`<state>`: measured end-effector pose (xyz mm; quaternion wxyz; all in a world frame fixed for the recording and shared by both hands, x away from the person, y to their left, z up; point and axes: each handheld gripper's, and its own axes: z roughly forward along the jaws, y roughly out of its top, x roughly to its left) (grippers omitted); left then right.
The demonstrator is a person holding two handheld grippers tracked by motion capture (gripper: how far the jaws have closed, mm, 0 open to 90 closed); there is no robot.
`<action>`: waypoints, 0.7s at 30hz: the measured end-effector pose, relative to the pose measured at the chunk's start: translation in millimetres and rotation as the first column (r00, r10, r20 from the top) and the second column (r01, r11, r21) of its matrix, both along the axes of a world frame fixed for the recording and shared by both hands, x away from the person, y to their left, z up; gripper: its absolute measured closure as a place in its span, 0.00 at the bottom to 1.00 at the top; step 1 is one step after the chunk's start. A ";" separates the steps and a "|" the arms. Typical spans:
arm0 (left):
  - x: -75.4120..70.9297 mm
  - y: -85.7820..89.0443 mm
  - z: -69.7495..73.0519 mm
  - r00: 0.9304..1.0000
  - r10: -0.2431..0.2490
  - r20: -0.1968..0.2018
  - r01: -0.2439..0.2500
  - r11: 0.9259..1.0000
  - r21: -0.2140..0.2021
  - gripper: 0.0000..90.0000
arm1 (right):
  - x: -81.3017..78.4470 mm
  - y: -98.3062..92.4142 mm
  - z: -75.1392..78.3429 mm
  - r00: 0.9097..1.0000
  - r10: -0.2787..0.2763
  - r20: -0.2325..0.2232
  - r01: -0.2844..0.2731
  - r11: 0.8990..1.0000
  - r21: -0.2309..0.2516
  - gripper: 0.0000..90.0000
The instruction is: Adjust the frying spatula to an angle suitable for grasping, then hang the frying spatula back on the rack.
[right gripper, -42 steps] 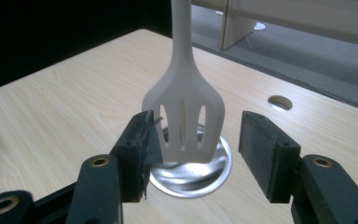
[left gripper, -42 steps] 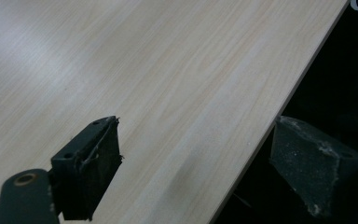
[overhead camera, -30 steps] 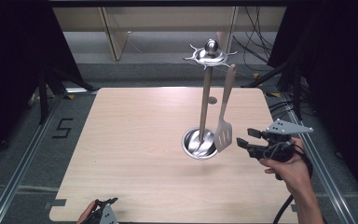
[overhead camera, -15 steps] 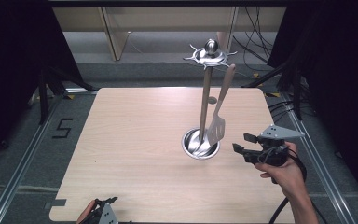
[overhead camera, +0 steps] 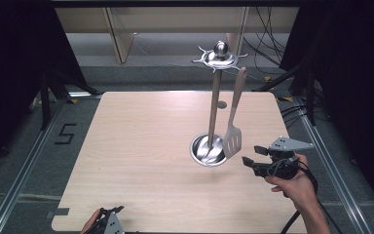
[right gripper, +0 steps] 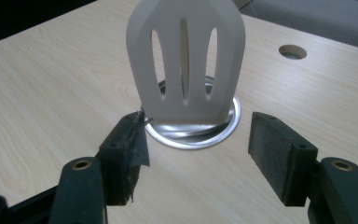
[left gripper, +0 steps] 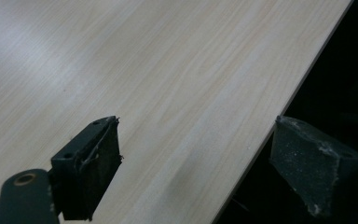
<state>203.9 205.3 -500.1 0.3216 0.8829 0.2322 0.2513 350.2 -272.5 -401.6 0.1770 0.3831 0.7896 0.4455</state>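
The right gripper is a black two-jaw tool with a grey three-cornered plate on top, dotted with small holes, and a black cable trailing off toward the near edge. Seen close in its own view, its black arms carry round brass-coloured rivets and rectangular dark pads, the left one with frayed tape. The left gripper has the same black jaws; its pads are speckled with pale dust.

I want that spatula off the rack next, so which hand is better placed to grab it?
Right. The right gripper sits open just beside the hanging spatula; the left gripper waits at the table's near edge.
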 end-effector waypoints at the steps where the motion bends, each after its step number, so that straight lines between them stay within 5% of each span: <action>1: -0.1 0.0 0.3 1.000 -0.001 0.000 0.001 1.000 -0.002 0.17 | -1.4 0.0 -0.4 1.000 -0.003 -0.013 0.003 1.000 -0.014 0.42; 7: 0.7 -0.9 -1.9 1.000 0.019 0.004 -0.019 0.999 -0.033 0.17 | -3.0 0.8 -5.1 1.000 0.013 -0.022 -0.013 1.000 -0.024 0.41; 10: 0.6 0.1 0.0 1.000 -0.002 0.003 0.002 1.000 0.007 0.17 | -3.9 -0.4 -8.8 1.000 0.005 -0.029 -0.006 0.999 -0.032 0.41; 14: 0.0 -1.8 -2.4 1.000 0.009 0.011 -0.009 1.000 -0.019 0.17 | -7.2 -6.0 -11.9 1.000 -0.001 -0.030 0.000 1.000 -0.028 0.41; 21: 0.0 -1.1 -0.6 1.000 -0.013 0.009 0.013 1.000 0.017 0.17 | -13.0 -10.5 -20.3 0.999 -0.010 -0.051 0.009 1.000 -0.016 0.41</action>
